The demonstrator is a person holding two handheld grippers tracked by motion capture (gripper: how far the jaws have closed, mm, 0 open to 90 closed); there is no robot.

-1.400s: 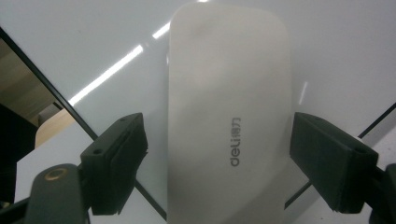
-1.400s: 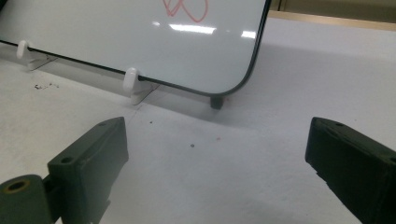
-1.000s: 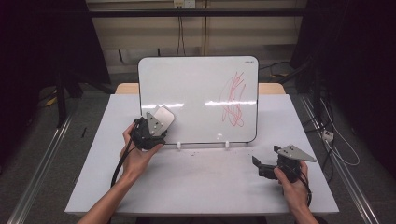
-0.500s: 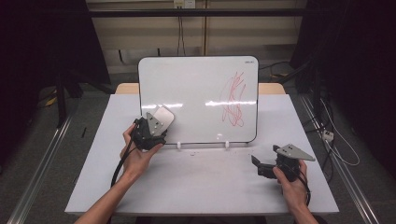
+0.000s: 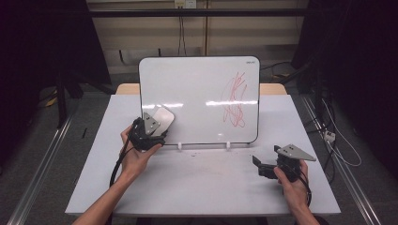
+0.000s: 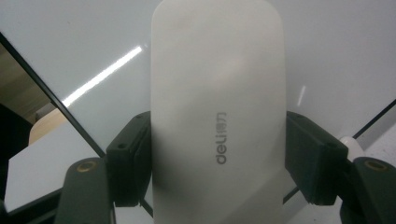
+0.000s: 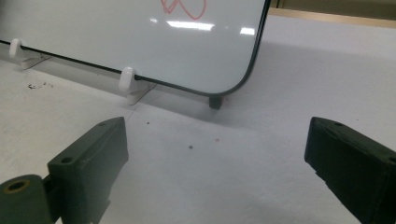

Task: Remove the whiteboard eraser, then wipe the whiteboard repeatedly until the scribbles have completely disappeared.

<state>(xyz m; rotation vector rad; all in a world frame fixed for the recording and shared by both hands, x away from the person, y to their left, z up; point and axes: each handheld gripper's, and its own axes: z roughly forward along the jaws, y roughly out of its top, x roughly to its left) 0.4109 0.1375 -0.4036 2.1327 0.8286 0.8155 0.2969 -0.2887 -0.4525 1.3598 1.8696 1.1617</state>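
Got the eraser (image 6: 217, 116) pinched tight in my left gripper (image 5: 149, 132), up at the near-left of the whiteboard (image 5: 197, 84), but the red scribble (image 5: 235, 101) over on the right is all still there, and my right gripper (image 5: 261, 165) sits spread open, empty.

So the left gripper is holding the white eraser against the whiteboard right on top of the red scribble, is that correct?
Not quite: the left gripper holds the white eraser at the whiteboard's lower left, well apart from the red scribble, as the high view shows.
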